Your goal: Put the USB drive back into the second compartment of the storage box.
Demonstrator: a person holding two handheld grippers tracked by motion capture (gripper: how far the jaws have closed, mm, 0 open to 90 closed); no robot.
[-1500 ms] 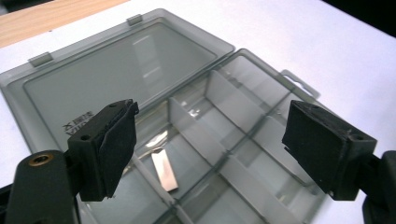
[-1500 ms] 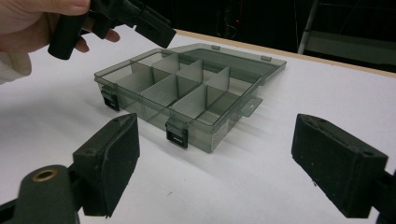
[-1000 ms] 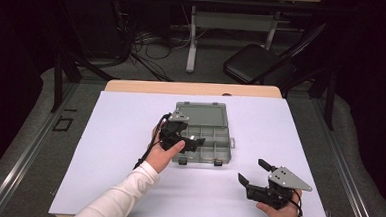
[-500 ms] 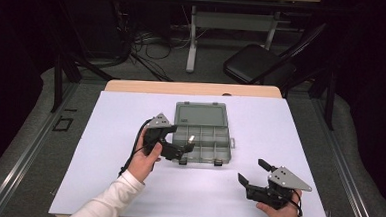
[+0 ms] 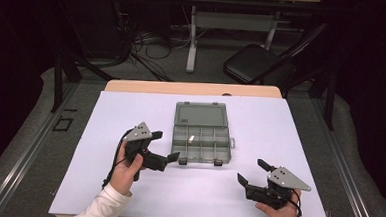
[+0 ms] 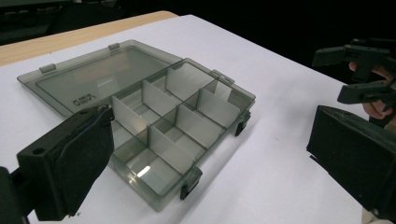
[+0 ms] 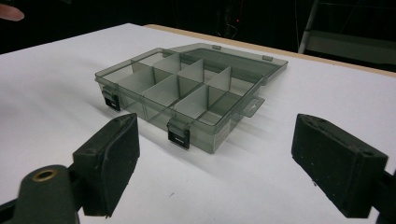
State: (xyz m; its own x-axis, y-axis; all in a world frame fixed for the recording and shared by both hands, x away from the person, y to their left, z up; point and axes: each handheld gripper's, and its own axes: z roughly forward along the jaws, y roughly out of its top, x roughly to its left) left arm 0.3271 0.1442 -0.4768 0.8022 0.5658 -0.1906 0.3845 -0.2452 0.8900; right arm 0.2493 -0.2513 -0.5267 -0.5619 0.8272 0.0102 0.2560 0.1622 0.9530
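A smoky grey plastic compartment box (image 5: 202, 145) lies open in the middle of the white table, its lid (image 5: 201, 113) folded flat on the far side. A small pale thing (image 5: 191, 138) rests in one middle compartment. My left gripper (image 5: 165, 146) is open, held just left of the box's near left corner and apart from it. In the left gripper view the box (image 6: 187, 126) lies ahead between the spread jaws. My right gripper (image 5: 252, 172) is open and empty near the table's front right. In the right gripper view, the box (image 7: 187, 88) lies ahead with its two latches facing the camera.
A white sheet (image 5: 104, 134) covers the table, with a wooden edge (image 5: 192, 88) at the far side. Beyond the table stand a black chair (image 5: 256, 64) and a desk frame with cables on the floor. My right gripper (image 6: 364, 70) appears far off in the left gripper view.
My left gripper has drawn back from over the box's near left corner, moving left and toward the person. The right gripper has stayed put.
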